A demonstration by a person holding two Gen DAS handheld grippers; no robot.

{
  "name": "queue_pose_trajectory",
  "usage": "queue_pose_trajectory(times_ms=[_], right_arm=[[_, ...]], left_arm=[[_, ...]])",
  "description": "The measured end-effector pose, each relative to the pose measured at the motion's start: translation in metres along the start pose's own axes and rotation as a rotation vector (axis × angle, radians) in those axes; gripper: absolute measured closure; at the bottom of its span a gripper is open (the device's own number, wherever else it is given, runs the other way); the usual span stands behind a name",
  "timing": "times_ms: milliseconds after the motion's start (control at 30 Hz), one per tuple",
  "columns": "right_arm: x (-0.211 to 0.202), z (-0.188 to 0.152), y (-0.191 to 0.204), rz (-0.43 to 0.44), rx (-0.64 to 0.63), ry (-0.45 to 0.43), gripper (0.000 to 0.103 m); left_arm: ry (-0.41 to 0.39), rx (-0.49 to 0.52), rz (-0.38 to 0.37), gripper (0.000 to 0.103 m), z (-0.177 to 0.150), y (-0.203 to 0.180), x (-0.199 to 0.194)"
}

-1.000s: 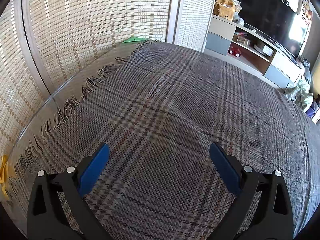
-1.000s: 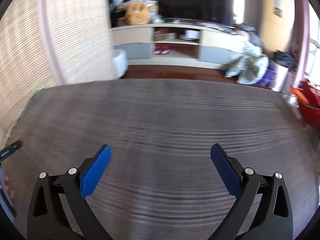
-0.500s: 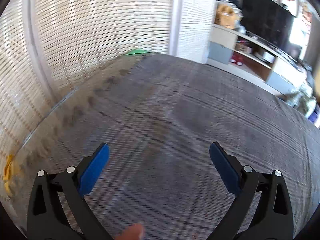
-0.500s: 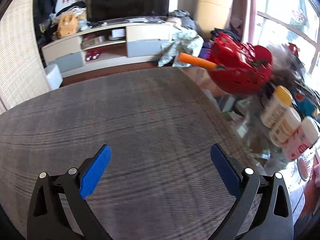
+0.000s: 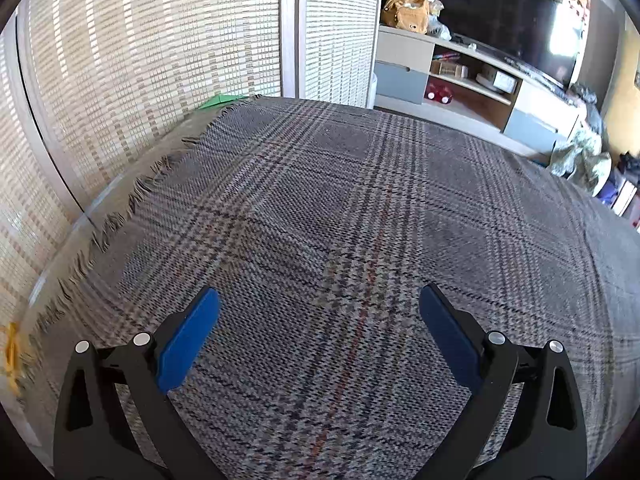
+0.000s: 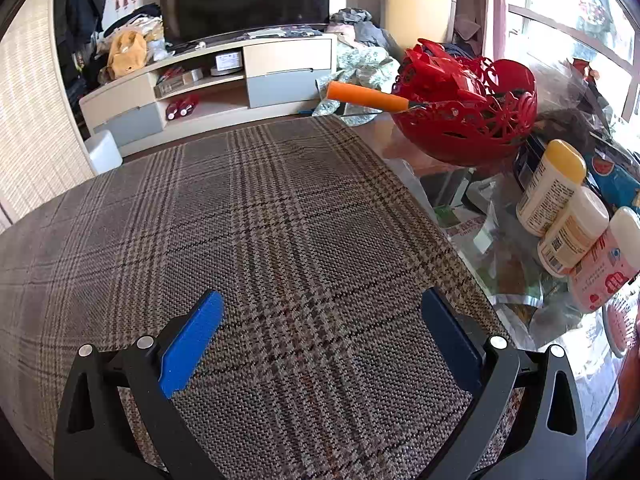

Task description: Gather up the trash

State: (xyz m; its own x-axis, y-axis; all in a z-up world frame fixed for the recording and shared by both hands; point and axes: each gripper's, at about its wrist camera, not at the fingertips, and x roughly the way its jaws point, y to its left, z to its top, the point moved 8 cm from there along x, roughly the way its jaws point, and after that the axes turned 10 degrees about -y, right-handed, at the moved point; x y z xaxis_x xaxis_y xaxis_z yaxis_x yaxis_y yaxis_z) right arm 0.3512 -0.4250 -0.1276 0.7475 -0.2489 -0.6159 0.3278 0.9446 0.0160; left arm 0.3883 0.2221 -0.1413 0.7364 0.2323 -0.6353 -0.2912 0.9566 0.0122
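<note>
Left gripper (image 5: 319, 306) hangs above the plaid cloth (image 5: 360, 208), fingers spread wide with nothing between them; only this view shows the cloth's fringed edge (image 5: 120, 220) beside the woven screen (image 5: 152, 60), a green scrap (image 5: 222, 99) at the far corner and a yellow scrap (image 5: 11, 354) at the near left. Right gripper (image 6: 322, 310) is likewise spread and empty over the same cloth (image 6: 248, 232). Only its view shows the clutter off the cloth's right edge: crumpled clear wrappers (image 6: 508, 276) lying near three bottles (image 6: 552, 188), and a red basket (image 6: 468, 108) with an orange handle (image 6: 366, 96) sticking out.
</note>
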Motion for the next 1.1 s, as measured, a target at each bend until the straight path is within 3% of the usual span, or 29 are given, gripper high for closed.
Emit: queue_pose_trajectory(times_ms=[100, 200, 567, 900, 1100], right_arm=[[0.003, 0.002, -0.001, 0.002, 0.008, 0.001, 0.003], [0.008, 0.003, 0.000, 0.014, 0.014, 0.009, 0.003], [0.027, -0.002, 0.001, -0.002, -0.007, 0.055, 0.003], [0.036, -0.013, 0.005, -0.014, -0.039, 0.108, 0.003], [0.040, -0.014, 0.003, -0.002, -0.030, 0.116, 0.003]], left_arm=[[0.005, 0.032, 0.040, 0.008, 0.001, 0.002, 0.003], [0.029, 0.026, 0.017, 0.008, -0.002, 0.000, 0.008], [0.070, 0.039, 0.047, 0.008, -0.009, 0.007, 0.025], [0.065, 0.097, 0.056, 0.008, -0.009, -0.003, 0.023], [0.074, 0.077, 0.038, 0.008, -0.011, -0.001, 0.024]])
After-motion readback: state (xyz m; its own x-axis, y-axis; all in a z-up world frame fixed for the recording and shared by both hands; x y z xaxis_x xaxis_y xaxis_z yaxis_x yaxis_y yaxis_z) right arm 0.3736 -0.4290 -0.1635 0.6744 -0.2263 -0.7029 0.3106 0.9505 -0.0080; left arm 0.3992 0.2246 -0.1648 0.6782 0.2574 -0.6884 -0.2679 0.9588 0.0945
